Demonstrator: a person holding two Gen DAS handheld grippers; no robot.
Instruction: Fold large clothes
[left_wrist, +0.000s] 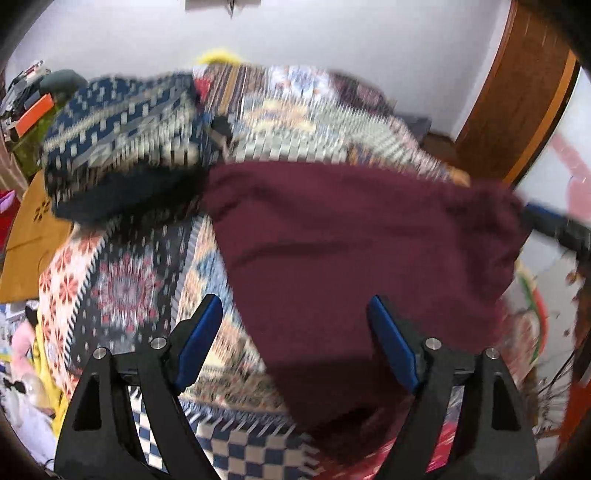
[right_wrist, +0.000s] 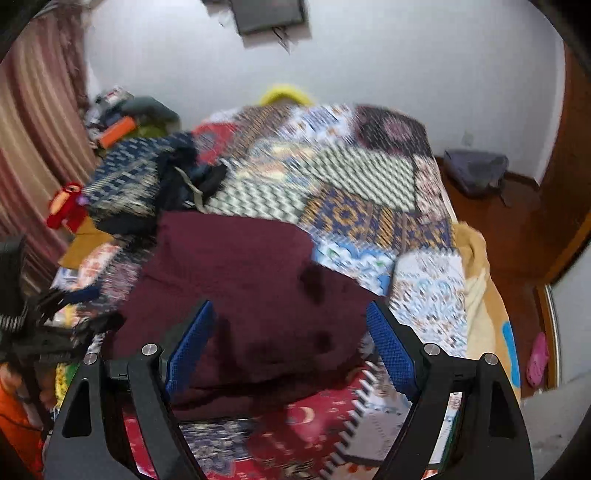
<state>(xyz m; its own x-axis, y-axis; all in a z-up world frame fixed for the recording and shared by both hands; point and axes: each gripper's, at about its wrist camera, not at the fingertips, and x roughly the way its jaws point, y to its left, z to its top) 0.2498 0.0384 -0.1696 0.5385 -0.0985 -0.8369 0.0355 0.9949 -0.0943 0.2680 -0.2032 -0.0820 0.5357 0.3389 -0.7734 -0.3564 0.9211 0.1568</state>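
A large maroon garment (left_wrist: 362, 251) lies spread on a bed covered by a patchwork quilt (left_wrist: 295, 118); it also shows in the right wrist view (right_wrist: 240, 280). My left gripper (left_wrist: 295, 332) is open above the garment's near left edge, with nothing between its blue pads. My right gripper (right_wrist: 290, 343) is open over the garment's near part, also empty. The other gripper's dark body shows at the right edge of the left wrist view (left_wrist: 554, 221) and at the left edge of the right wrist view (right_wrist: 22, 325). Both views are motion-blurred.
A heap of dark blue patterned clothes (left_wrist: 122, 140) lies on the bed's left side (right_wrist: 140, 181). Clutter and a striped curtain (right_wrist: 33, 147) stand at the left. A white wall is behind the bed, a wooden floor with a grey bundle (right_wrist: 476, 170) at the right.
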